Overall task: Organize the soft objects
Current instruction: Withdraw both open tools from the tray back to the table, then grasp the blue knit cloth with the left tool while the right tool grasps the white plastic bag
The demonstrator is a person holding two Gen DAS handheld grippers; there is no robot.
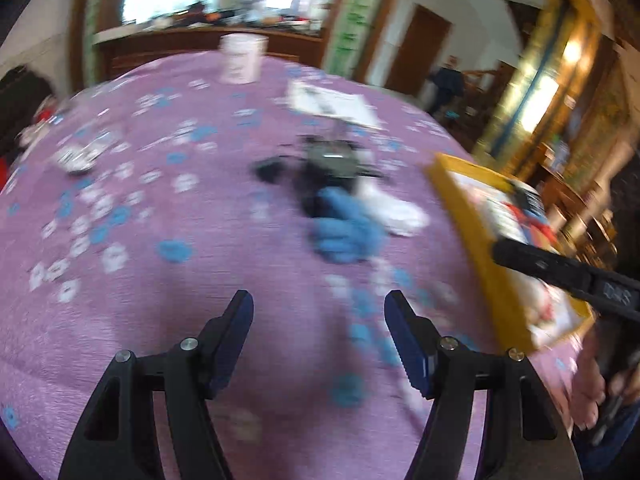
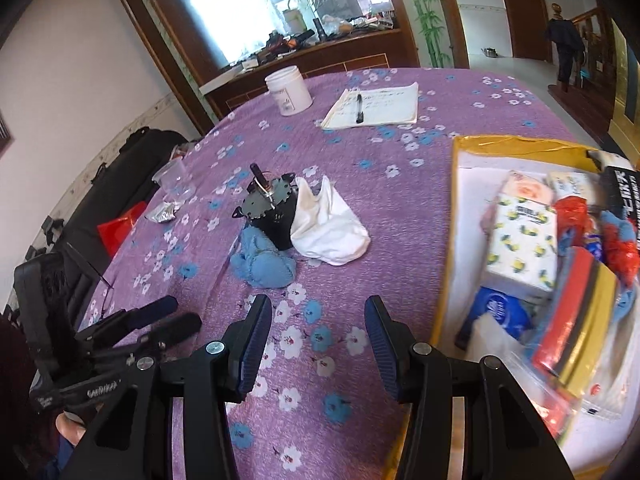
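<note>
Left tongs (image 1: 319, 312) and right tongs (image 2: 318, 316): both spread, empty. Blue cloth (image 2: 262, 258) and white cloth (image 2: 330, 228) lie ahead; yellow box (image 2: 448, 280) at right.

Left gripper (image 1: 319, 304): matte black plastic frame, two tapering fingers with dark blue ribbed pads (image 1: 404, 332), round silver screw heads at the pivots, triangular cut-outs in the outer links. Right gripper (image 2: 318, 312): same black frame, blue ribbed pads (image 2: 256, 340), silver screws, triangular cut-outs. White lettering along one black finger (image 1: 560, 276), blurred, possibly a brand mark. Small white print on the black body seen in the right wrist view, unreadable. Dark blue clothing at the frame edge.
</note>
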